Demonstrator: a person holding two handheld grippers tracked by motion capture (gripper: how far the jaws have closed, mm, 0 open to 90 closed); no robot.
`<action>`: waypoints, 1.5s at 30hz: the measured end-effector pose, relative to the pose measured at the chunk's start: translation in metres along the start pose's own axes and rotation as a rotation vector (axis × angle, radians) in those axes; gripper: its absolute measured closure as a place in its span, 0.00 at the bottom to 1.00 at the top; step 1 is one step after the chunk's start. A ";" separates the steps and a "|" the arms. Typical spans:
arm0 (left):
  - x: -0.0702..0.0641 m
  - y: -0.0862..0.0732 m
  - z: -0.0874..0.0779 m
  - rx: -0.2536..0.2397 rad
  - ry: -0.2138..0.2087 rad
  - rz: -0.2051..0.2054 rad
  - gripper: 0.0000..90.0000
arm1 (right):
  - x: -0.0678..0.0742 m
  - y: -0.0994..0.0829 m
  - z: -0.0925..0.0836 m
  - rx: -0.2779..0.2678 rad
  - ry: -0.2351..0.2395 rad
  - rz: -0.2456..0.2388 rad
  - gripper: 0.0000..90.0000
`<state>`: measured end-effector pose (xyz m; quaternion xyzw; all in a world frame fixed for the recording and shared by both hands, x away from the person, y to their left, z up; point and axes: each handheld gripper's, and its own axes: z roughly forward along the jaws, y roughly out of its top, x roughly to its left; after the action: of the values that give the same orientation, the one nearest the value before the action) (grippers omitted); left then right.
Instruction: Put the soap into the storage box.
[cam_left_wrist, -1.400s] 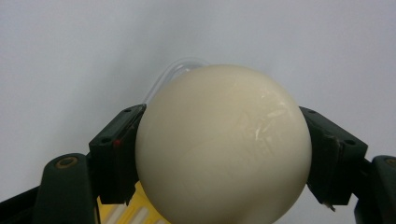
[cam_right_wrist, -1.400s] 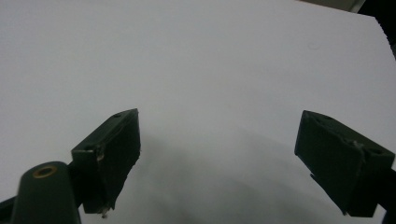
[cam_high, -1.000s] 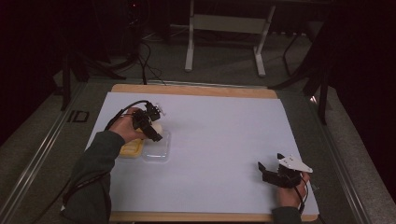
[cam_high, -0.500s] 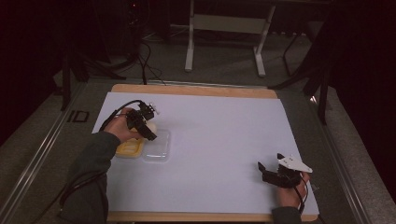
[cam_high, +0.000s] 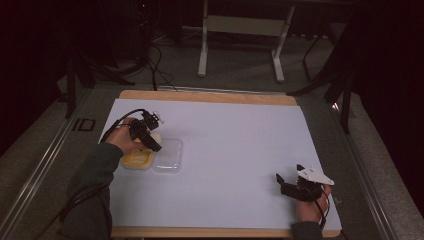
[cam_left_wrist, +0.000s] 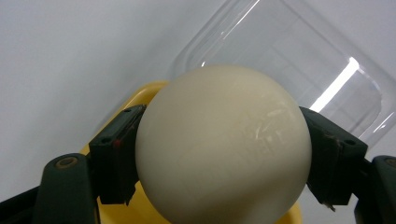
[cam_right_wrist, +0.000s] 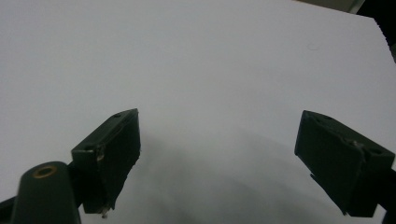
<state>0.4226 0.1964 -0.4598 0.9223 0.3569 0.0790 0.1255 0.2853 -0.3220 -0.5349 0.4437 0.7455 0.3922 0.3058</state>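
A cream-white ball (cam_left_wrist: 224, 144) sits between the black jaws of my left gripper (cam_left_wrist: 224, 161), which is shut on it from both sides. From above, that left gripper (cam_high: 151, 141) hangs over the left part of the white table, above a shallow yellow container (cam_high: 135, 160). The container's yellow rim (cam_left_wrist: 142, 93) lies just behind the ball. A clear plastic lid (cam_high: 167, 156) rests flat beside the container, on its right. My right gripper (cam_high: 281, 182) rests near the front right corner, its jaws open over bare white surface (cam_right_wrist: 224, 154).
The white sheet (cam_high: 235, 140) covers a wooden table with edges at front and back. Metal stand legs (cam_high: 202, 55) and cables lie on the dark floor beyond the far edge. A metal rail (cam_high: 45, 165) runs along the left side.
My left gripper has carried the ball a little leftward, from over the clear lid toward the yellow container. The right gripper has stayed put.
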 end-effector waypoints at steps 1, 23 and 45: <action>0.002 -0.002 -0.001 -0.002 -0.001 -0.007 0.27 | 0.000 0.000 0.000 0.000 0.000 0.000 0.16; 0.020 -0.030 0.009 0.046 0.019 -0.030 0.27 | 0.001 0.000 0.000 0.000 -0.004 -0.004 0.16; 0.020 -0.043 0.025 0.058 -0.018 -0.007 0.27 | 0.000 0.000 -0.001 -0.009 0.000 0.000 0.16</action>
<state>0.4158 0.2358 -0.4948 0.9249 0.3613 0.0597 0.1023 0.2844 -0.3220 -0.5347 0.4425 0.7437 0.3955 0.3077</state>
